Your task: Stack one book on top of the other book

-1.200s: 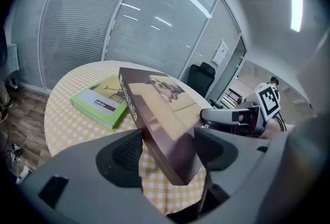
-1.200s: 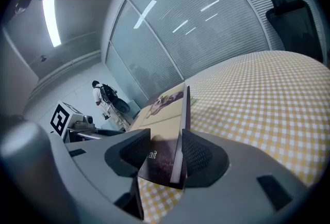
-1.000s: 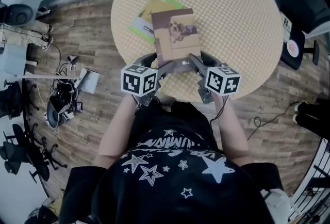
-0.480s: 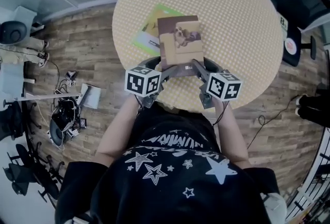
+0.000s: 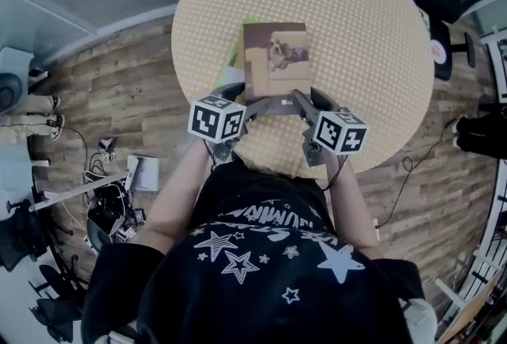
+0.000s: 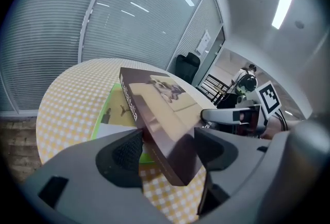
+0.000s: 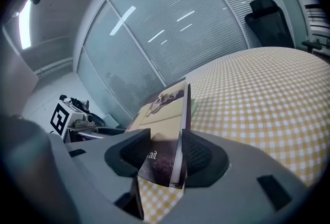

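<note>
Left tool (image 6: pixel 166 152): jaws clamped on the near spine-side corner of the brown book (image 5: pixel 276 61).
Right tool (image 7: pixel 166 153): jaws closed on the same book's near corner on the page-edge side.
Brown book: carried between both tools and reaching ahead of them, tilted.
Green book (image 6: pixel 108 114): flat on the surface (image 5: pixel 356 17), ahead of and below the left tool.
Handling: it looks stiff-covered and moderately heavy. Held only at its near corners, the far end may sag, and a glossy cover could slip. Keep both corners pinched and lower it level.
Head view: the brown book covers almost all of the green one, leaving a sliver at the left.
Left gripper view: the brown book's near end is raised off the green cover. Whether the far end touches, I cannot tell.
</note>
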Demonstrator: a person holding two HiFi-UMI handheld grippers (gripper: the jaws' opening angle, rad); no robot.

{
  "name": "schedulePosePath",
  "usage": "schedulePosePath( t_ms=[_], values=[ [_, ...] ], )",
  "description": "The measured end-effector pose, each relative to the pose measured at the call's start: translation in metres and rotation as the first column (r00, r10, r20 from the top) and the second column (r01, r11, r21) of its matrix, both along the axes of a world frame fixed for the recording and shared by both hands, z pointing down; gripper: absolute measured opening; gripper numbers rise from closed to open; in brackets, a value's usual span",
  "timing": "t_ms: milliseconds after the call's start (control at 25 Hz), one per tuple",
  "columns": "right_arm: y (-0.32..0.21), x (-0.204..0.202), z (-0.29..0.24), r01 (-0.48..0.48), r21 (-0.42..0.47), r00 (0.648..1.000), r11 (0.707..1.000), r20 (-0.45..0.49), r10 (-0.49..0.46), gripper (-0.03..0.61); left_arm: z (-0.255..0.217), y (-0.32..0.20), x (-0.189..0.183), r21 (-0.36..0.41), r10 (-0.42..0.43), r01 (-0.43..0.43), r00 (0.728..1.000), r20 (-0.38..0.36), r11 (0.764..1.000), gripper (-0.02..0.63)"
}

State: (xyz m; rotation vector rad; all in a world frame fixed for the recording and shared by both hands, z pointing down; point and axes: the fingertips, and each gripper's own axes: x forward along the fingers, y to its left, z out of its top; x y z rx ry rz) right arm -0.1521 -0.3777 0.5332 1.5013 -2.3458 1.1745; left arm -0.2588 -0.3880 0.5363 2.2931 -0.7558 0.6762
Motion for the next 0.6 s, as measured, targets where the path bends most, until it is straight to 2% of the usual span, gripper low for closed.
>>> schedulePosePath(
  t_ms=[360, 600],
  values=[
    [-0.012, -0.039, 0.021, -0.140, -0.055, 0.990, 0.989, 0.026, 0.141, 0.198, 0.018, -0.031, -0.034, -0.024, 0.159, -0.159, 0.987, 0.034, 0.987, 0.318],
    [-0.019, -0.060, 0.033, -0.184, -0.079, 0.982, 0.980, 0.018, 0.186, 0.198, 0.029, -0.048, -0.051, -0.049, 0.225, -0.224, 0.974, 0.035, 0.973, 0.318]
  ],
)
